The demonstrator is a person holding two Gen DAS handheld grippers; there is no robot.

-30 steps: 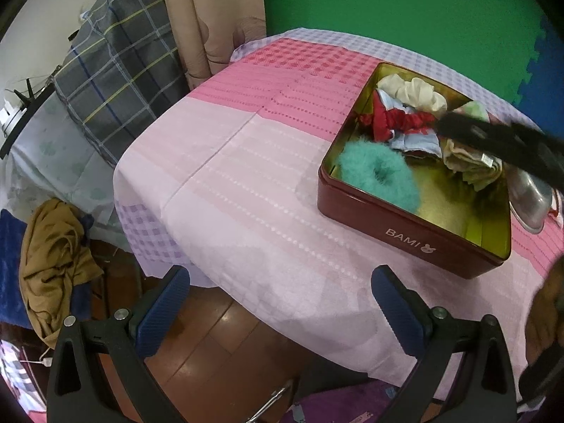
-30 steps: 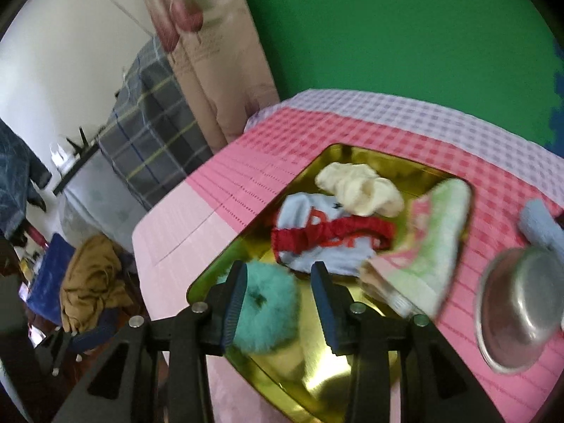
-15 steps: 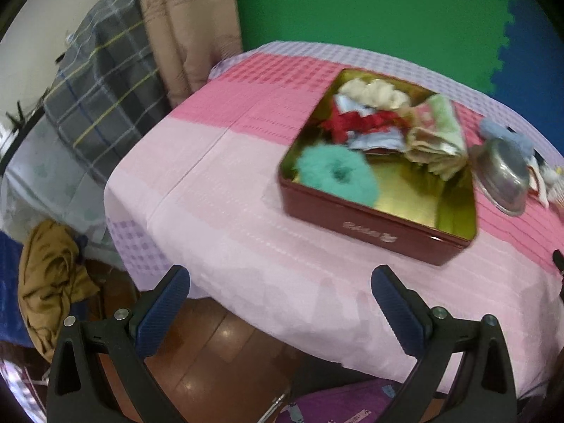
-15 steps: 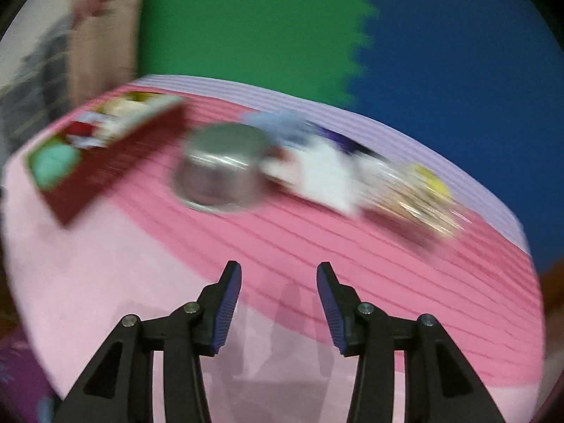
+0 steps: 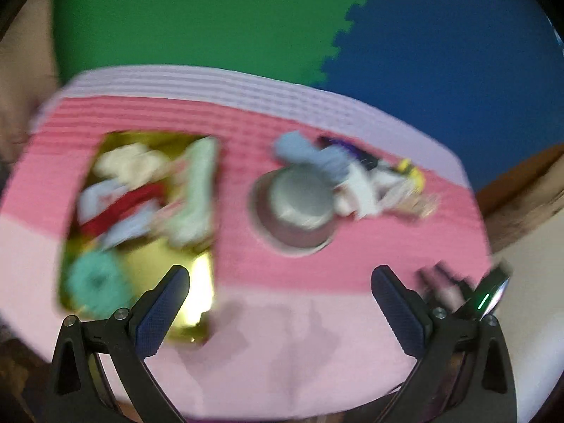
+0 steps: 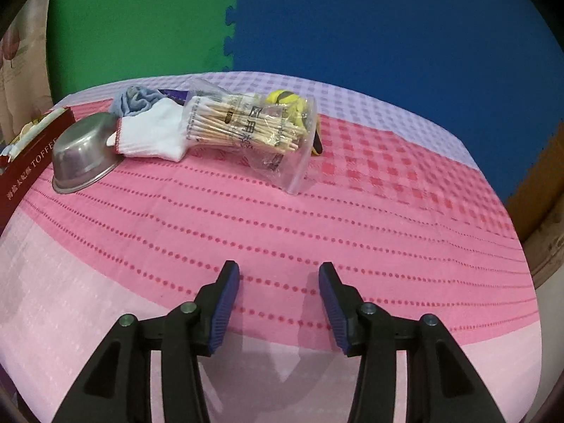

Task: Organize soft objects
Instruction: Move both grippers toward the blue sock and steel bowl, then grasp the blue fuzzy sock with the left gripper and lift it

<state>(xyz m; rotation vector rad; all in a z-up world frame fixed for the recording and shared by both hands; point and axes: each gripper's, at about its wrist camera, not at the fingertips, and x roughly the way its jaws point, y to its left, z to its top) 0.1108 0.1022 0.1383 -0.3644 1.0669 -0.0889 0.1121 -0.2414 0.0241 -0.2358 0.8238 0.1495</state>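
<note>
The left wrist view is blurred. In it a red tin with a gold inside [image 5: 155,257] holds a teal scrunchie [image 5: 93,282], a cream scrunchie [image 5: 130,164], a red and pale-blue cloth [image 5: 116,208] and a green-pink towel [image 5: 194,190]. My left gripper [image 5: 280,303] hangs open above the cloth just right of the tin, holding nothing. On the table beyond the right gripper lie a white glove [image 6: 151,135] and a blue cloth [image 6: 137,100]. My right gripper [image 6: 278,282] hovers over bare pink cloth well short of them, jaws opening, nothing between them.
A steel bowl [image 6: 84,153] sits upside down between the tin's red wall [image 6: 28,162] and the glove. A clear bag of cotton swabs [image 6: 246,125] lies against the glove, with a yellow-black item [image 6: 289,100] behind it. Green and blue foam mats form the backdrop.
The left view has swung from the table's left edge to the tin and bowl. The right gripper left the tin, travelled right past the bowl, and its jaws stand wider.
</note>
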